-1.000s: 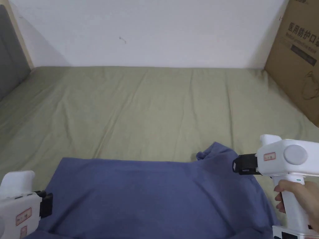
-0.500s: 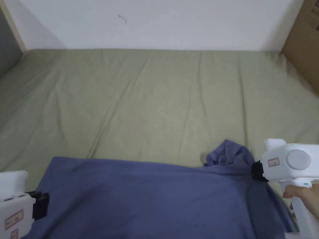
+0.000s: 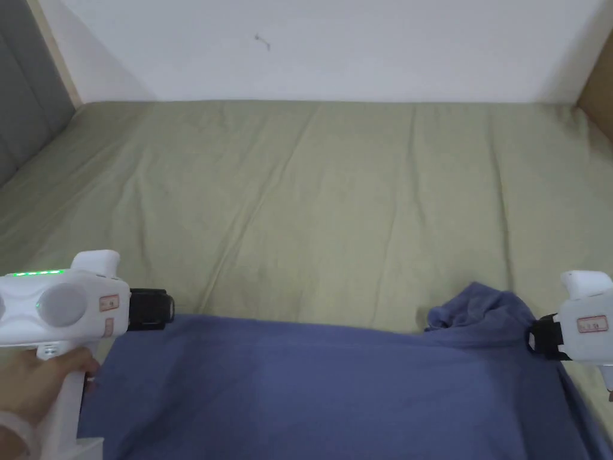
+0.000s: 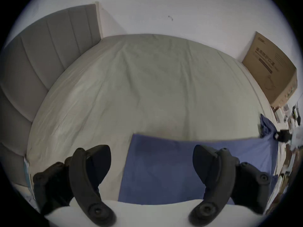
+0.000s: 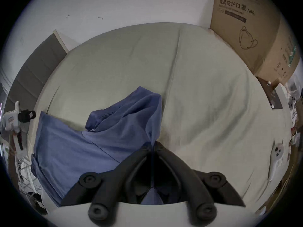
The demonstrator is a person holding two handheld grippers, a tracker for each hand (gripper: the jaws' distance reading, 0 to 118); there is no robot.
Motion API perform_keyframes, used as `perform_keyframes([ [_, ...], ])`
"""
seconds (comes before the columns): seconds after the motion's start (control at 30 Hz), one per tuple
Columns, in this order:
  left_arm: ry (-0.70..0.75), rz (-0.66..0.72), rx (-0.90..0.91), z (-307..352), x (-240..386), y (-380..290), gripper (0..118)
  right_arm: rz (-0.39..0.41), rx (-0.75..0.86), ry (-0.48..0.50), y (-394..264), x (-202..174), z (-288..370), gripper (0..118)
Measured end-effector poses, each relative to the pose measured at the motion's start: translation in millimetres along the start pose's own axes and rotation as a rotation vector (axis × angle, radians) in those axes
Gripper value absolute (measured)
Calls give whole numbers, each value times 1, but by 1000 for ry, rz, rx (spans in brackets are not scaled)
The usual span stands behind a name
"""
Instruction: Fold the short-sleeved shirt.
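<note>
Right tool (image 5: 153,144): jaws together, pinching blue cloth at the shirt's (image 3: 335,389) right edge, just below a bunched sleeve (image 5: 129,109).

Left tool (image 4: 151,163): jaws wide apart, nothing between them; it hovers at the shirt's far-left corner (image 4: 133,134), which lies between and just beyond the jaw tips.

Shirt: spread mostly flat along the near edge of the bed (image 3: 335,197), on an olive sheet; far edge roughly straight, right sleeve crumpled upward. Cardboard box (image 5: 255,34) stands at the bed's right side, well apart.

Risks, as judged: one-sided hold. If the right tool pulls before the left clamps, the cloth will skew and drag. The left jaws could also nip the sheet along with the corner. The bunched sleeve, unflattened, would get trapped inside a fold.
</note>
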State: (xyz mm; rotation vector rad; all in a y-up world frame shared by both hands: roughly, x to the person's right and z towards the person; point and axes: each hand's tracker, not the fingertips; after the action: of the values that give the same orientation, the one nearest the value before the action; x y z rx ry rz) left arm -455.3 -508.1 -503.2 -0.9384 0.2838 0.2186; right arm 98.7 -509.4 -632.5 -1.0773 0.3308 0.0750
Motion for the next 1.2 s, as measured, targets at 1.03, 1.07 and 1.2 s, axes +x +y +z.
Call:
perform_keyframes([
  [1.03,-41,-150,119,187,-27,-107,0,0,158,115,-120,-11,176,0],
  [1.07,-37,-157,106,192,-29,-121,0,8,141,119,-135,-11,180,0],
  [1.2,-36,-125,20,190,-45,-175,0,16,63,112,-195,-17,177,0],
])
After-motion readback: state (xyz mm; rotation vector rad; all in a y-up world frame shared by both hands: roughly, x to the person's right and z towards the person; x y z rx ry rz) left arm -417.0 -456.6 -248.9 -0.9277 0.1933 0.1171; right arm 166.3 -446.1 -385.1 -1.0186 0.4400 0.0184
